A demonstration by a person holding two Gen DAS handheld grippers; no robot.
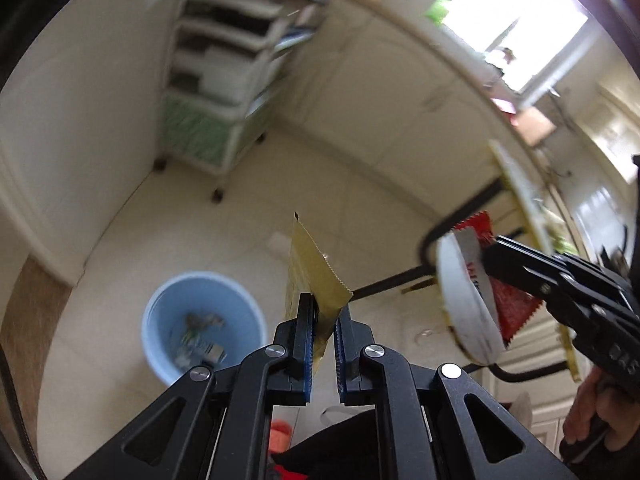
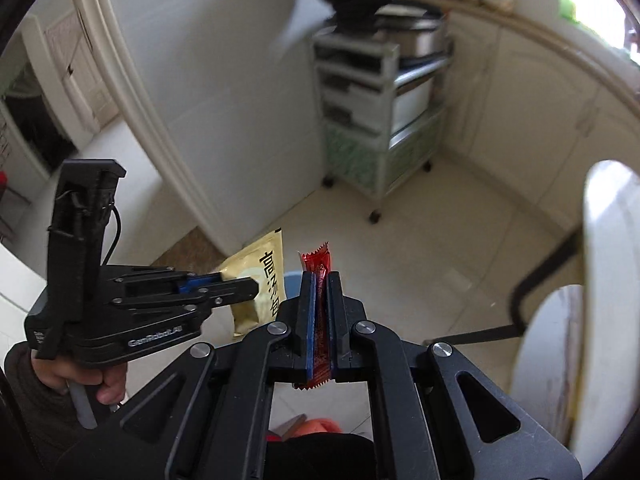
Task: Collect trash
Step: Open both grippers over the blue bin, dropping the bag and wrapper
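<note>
My left tongs (image 1: pixel 325 312) clench a gold sachet (image 1: pixel 312 276) and my right tongs (image 2: pixel 320 280) a red wrapper (image 2: pixel 319 268), above pale floor tiles (image 1: pixel 240 224), a blue bin (image 1: pixel 204 324) down-left of the left pair.

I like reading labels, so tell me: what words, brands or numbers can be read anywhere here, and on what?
"GenRobot.AI": side of the left hand-held gripper.
"高汤包": gold packet it holds.
"045": body of the right hand-held gripper, last digits uncertain.
Red wrapper: print too small to read.
Red lettering on the white strip: blurred.
</note>
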